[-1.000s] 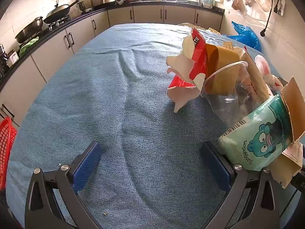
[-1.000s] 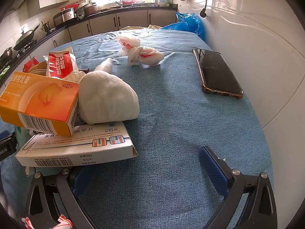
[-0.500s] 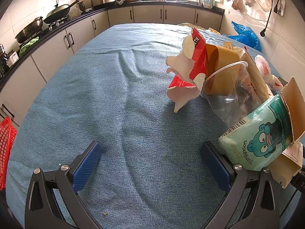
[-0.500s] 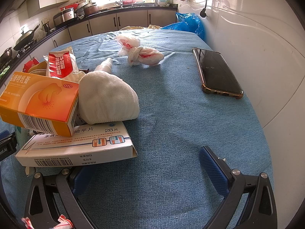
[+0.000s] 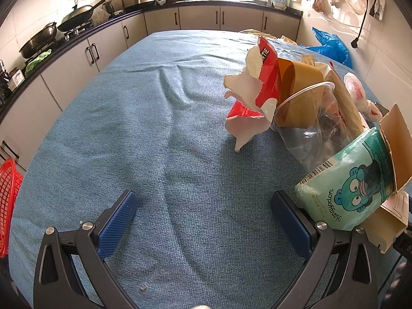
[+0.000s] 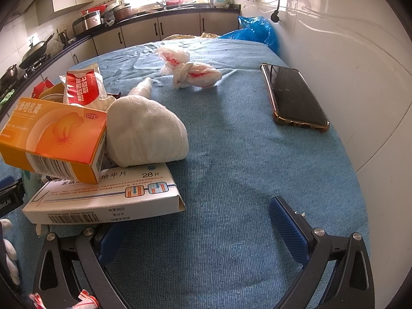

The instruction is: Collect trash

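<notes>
Nothing has moved: both jaws stay spread, empty, beside the trash pile [image 5: 322,118].

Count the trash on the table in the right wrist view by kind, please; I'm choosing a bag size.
Cardboard boxes: 2 (orange box, white box)
Knotted plastic bags: 1
Red-and-white packets: 1
White cloth bundles: 1
Small white bottles: 1
Total: 6
</notes>
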